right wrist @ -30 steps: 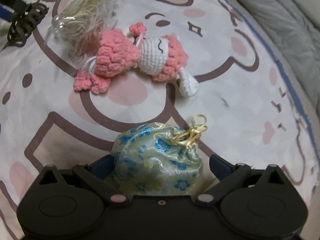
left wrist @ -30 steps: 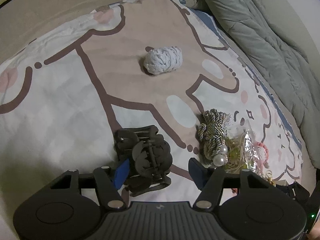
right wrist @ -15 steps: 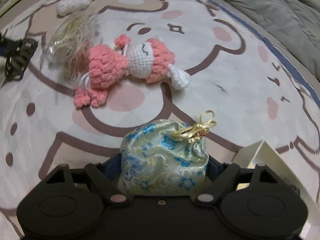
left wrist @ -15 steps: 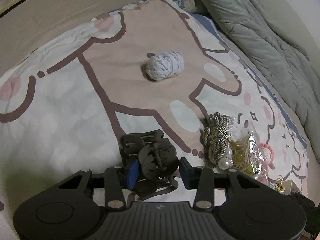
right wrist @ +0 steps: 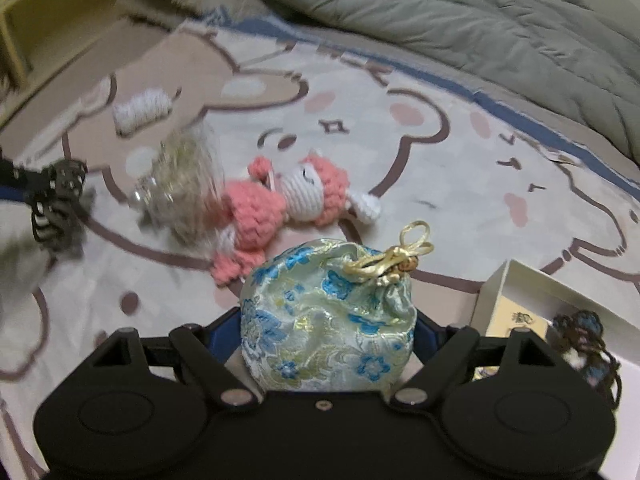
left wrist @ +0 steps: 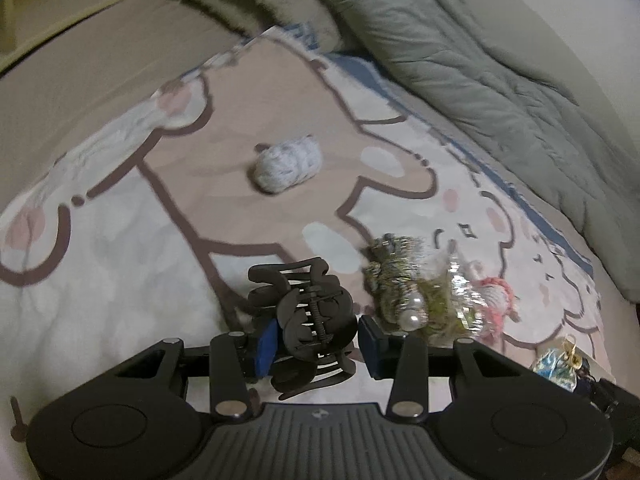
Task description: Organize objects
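A grey quilt [left wrist: 460, 64] is lying bunched across the upper right of the left wrist view, above a bedsheet [left wrist: 100, 272] printed with cartoon animals that is filling the middle of both views. At the lower right of the right wrist view, 1 white box [right wrist: 516, 292] is sitting open on the sheet. The right gripper [right wrist: 328, 328] is clamping a blue-flowered pouch [right wrist: 320, 320] at the bottom centre, its gold cord at the top. Just above it, a pink crochet doll [right wrist: 276, 208] is lying beside a clear bag [right wrist: 184, 184]. The left gripper [left wrist: 316, 340] is squeezing a black hair clip [left wrist: 312, 320] between its 2 pads at the lower centre. A white yarn ball [left wrist: 286, 164] is resting in the middle of that view.
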Tool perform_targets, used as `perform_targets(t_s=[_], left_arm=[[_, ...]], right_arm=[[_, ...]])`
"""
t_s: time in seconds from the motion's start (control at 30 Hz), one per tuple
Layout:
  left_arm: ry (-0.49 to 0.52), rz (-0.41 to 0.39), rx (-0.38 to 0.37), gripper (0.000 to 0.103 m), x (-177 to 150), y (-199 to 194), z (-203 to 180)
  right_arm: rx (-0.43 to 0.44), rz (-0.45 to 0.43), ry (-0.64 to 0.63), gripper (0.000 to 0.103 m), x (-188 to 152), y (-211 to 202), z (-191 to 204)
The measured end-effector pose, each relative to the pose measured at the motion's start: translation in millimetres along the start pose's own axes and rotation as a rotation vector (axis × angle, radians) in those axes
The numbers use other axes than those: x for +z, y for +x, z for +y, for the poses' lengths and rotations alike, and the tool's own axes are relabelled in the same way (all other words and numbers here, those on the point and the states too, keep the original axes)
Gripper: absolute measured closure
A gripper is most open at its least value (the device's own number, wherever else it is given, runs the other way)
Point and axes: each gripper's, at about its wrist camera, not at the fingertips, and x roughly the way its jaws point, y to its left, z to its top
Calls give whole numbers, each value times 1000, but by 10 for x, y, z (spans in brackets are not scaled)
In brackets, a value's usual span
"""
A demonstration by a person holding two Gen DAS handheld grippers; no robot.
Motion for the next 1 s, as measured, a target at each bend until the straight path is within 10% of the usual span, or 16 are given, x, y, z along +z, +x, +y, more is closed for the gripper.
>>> perform_targets(t_s=[1.0], left_arm=[[406, -164, -214, 59, -429, -750, -1174]], right_arm=[[-81, -264, 411, 18, -247, -1419, -193]])
